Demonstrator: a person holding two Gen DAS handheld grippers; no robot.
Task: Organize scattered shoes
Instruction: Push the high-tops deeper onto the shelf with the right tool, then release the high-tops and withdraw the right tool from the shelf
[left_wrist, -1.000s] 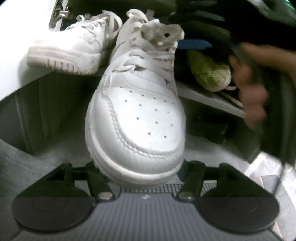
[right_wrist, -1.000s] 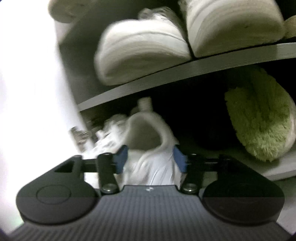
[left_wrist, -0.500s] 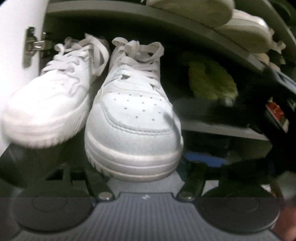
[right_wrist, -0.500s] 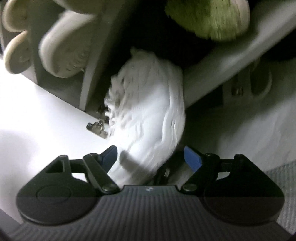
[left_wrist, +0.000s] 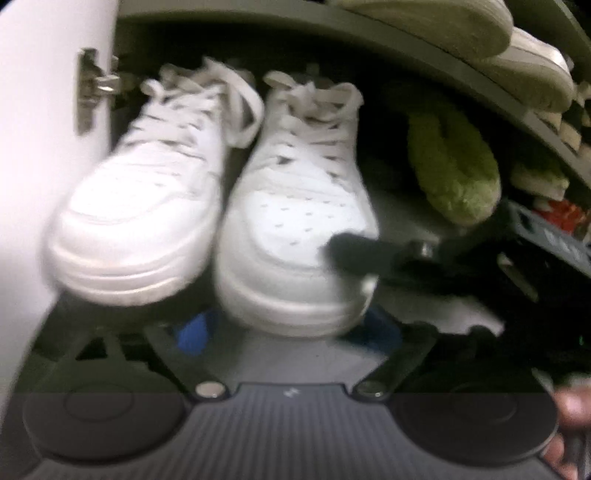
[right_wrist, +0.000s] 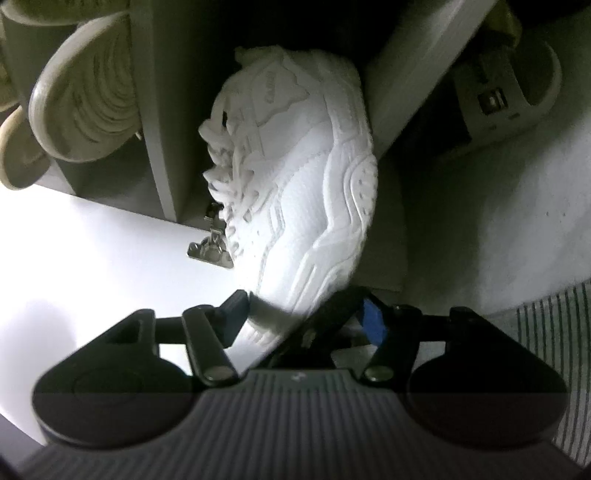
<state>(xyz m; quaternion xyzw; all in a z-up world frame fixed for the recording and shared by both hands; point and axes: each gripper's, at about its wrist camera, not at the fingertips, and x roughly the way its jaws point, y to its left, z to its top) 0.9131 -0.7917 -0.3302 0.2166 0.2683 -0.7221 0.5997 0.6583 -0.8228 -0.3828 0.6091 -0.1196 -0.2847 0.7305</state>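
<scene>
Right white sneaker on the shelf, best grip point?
Probably best: grip the right white sneaker across its toe sidewalls, coming straight in from the front. The toe points outward, the upper shelf overhangs the collar, and the left white sneaker sits close beside it.

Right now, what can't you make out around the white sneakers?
- Right wrist view: right tongs, just closing, straddle the sneaker toe; a dark bar hides whether the pads press.
- Left wrist view: black items at right are blurred and cut off.
- Same view: upper-shelf shoes cropped by the top edge.
</scene>
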